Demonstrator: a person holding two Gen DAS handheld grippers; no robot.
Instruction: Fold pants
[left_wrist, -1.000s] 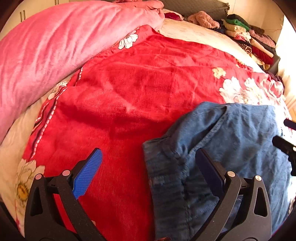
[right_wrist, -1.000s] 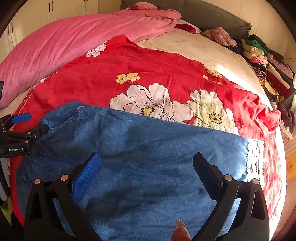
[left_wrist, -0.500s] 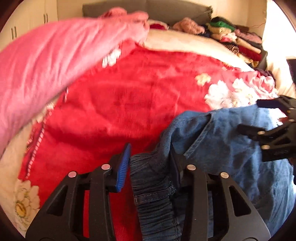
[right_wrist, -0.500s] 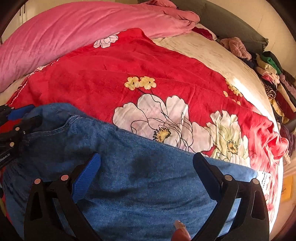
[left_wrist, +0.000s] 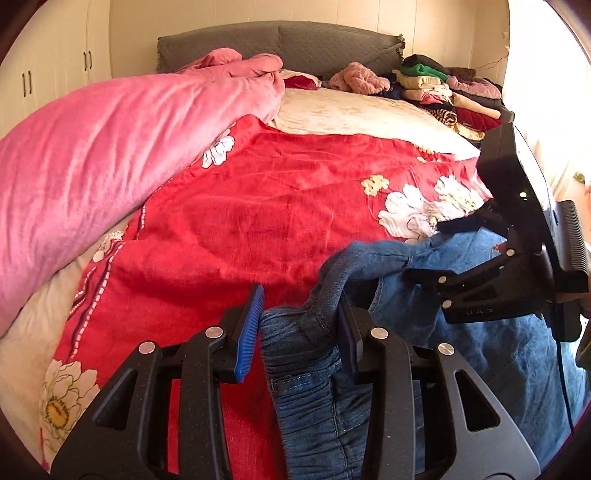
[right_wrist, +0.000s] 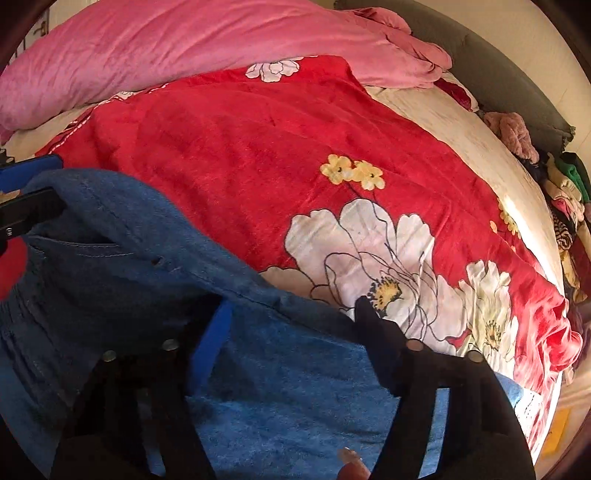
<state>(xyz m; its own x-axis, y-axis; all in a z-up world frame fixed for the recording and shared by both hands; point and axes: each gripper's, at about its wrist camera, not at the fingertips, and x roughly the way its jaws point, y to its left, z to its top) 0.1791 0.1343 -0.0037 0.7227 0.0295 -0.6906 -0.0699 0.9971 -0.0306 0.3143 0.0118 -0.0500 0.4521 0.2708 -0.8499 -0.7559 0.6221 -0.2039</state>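
— Where the left gripper bites, how much of the pants can you actually see?
— Only the gathered waistband, bunched between its two fingers, which pinch it; the lower part of the denim is cut off by the bottom edge of the left wrist view.
— And the right gripper?
— Its jaws are closing, with a ridge of the pants' upper edge between them. That picture is blurred and the fingers sit in shadow, so I cannot tell if the pads press the cloth yet.
— Does one view add anything?
— The left one shows the right gripper from the side at the right edge of the bed, over the denim, plus the grey headboard and a pile of folded clothes at the bed's far right corner. The right one shows the pants spread across the near edge of the red floral blanket, and a fingertip at the bottom.
— The pink duvet?
— Heaped along the bed's left edge, partly out of frame.
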